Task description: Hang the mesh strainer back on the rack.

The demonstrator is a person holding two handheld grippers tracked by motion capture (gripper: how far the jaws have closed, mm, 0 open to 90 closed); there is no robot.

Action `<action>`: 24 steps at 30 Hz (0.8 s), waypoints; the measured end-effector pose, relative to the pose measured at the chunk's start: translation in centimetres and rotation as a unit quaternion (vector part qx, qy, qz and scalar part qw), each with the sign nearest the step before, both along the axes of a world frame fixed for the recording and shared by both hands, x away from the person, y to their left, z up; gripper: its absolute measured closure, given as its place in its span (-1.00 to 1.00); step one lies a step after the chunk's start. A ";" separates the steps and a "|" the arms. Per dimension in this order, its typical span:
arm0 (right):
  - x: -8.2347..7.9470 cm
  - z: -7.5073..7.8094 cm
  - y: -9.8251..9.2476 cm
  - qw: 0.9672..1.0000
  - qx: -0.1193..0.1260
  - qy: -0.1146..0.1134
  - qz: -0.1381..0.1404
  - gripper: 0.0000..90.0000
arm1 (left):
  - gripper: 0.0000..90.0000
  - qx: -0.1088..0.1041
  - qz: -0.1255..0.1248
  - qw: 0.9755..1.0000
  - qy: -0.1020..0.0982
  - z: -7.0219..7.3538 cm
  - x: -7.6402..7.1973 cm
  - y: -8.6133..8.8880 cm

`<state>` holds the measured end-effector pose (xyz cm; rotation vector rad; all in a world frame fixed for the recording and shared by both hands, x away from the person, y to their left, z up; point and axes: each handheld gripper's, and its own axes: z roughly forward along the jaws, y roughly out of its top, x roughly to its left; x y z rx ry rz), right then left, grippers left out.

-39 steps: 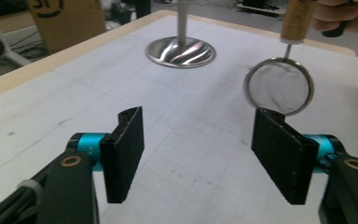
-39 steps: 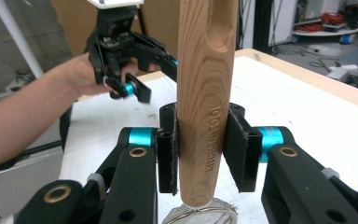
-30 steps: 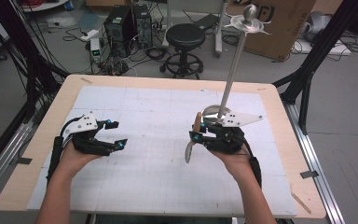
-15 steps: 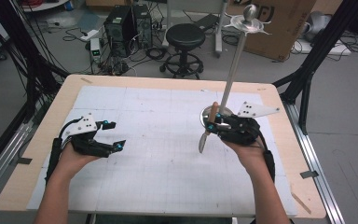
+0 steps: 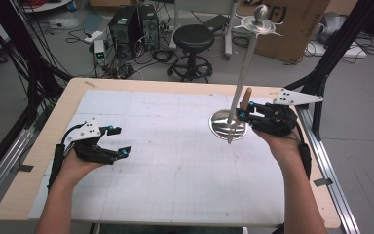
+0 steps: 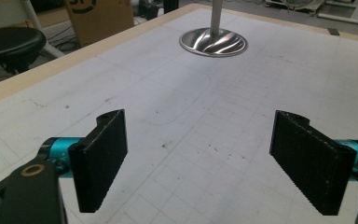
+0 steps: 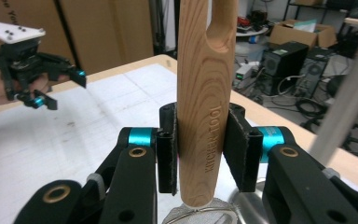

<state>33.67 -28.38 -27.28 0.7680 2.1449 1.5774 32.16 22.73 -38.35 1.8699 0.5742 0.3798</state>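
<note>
A metal stand rises at the table's right: round base (image 5: pixel 219 127) (image 6: pixel 213 42), tall pole (image 5: pixel 243 63), hooked disc on top (image 5: pixel 259 20). My right gripper (image 5: pixel 246 111) (image 7: pixel 205 149) is shut on a wooden-handled kitchen tool (image 5: pixel 246 96) (image 7: pixel 205 107), held upright just right of the pole, above the base. Its metal end (image 5: pixel 230 135) points down. The handle has a slot near its top. My left gripper (image 5: pixel 121 140) (image 6: pixel 205 158) (image 7: pixel 60 88) rests low at the table's left; its jaws have just been opening and stand wide with nothing between them.
A white gridded mat (image 5: pixel 175 161) covers the wooden table (image 5: pixel 44 146). Behind the table are a black stool (image 5: pixel 194 36), computer cases (image 5: pixel 131 22) and a cardboard box (image 5: pixel 297 24). Black frame legs (image 5: pixel 331 58) flank the table.
My right hand has lifted the tool and carried it to the right and away, up beside the stand's pole. The left hand has stayed put, its jaws slightly wider.
</note>
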 end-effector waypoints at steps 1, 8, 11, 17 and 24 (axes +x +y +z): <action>0.1 0.3 -0.2 1.000 -0.002 -0.001 -0.002 0.50 | -0.57 -0.002 -0.001 1.000 0.000 0.0 0.0 0.0; 0.9 2.4 -1.1 1.000 -0.010 -0.008 -0.018 0.50 | -0.57 -0.004 -0.004 1.000 0.002 0.0 0.0 -0.1; 1.3 3.3 -1.5 1.000 -0.014 -0.008 -0.025 0.50 | -0.57 -0.008 -0.009 1.000 0.003 0.0 0.0 -0.1; 1.9 4.2 -2.0 0.999 -0.007 -0.011 -0.037 0.50 | -0.58 -0.017 -0.019 1.000 0.001 0.0 -0.1 -0.2; 2.2 5.3 -2.6 0.999 0.006 -0.020 -0.048 0.50 | -0.58 -0.020 -0.029 0.999 0.005 -0.1 -0.1 -0.5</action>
